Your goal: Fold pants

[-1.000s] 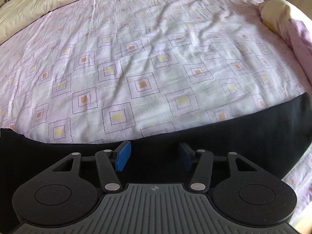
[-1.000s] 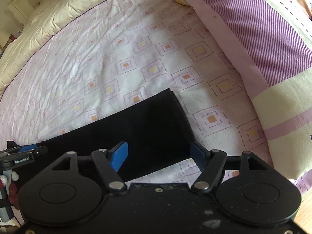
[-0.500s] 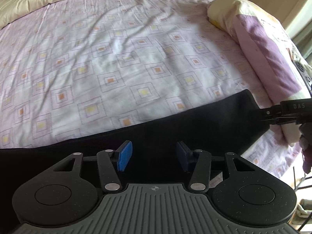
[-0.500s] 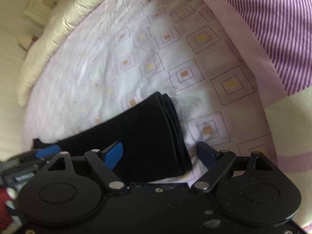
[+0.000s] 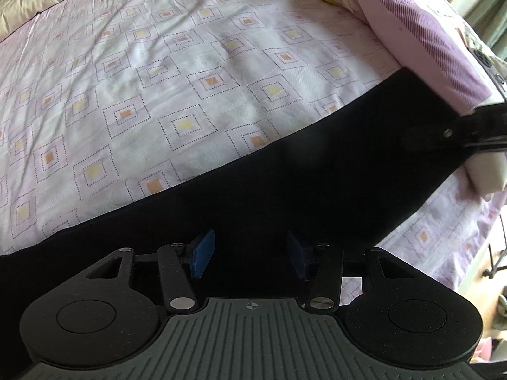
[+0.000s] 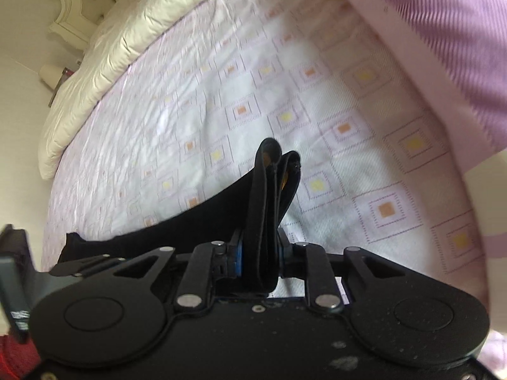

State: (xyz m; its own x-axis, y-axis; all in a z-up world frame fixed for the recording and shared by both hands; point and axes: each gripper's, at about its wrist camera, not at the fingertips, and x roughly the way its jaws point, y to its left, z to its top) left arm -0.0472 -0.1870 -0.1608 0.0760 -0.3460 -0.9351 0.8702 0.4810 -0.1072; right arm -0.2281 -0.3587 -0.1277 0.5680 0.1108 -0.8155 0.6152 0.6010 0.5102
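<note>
Black pants [image 5: 285, 183] lie as a long folded strip across the near part of the bed. My left gripper [image 5: 250, 258] is open, its blue pads over the middle of the strip with the dark cloth beneath them. My right gripper [image 6: 258, 259] is shut on the end of the pants [image 6: 269, 196], whose layered edge stands up between the fingers, lifted off the sheet. The right gripper also shows at the right edge of the left wrist view [image 5: 450, 133].
The bed sheet [image 5: 158, 79] is white-pink with square prints. A purple striped pillow [image 5: 418, 31] lies at the right, close to the pants' end. A cream quilt [image 6: 120, 31] lies along the far side. The left gripper's body [image 6: 19, 272] shows at the lower left.
My right gripper has closed on the end of the pants and lifted it off the sheet. My left gripper has shifted further along the strip and stays open.
</note>
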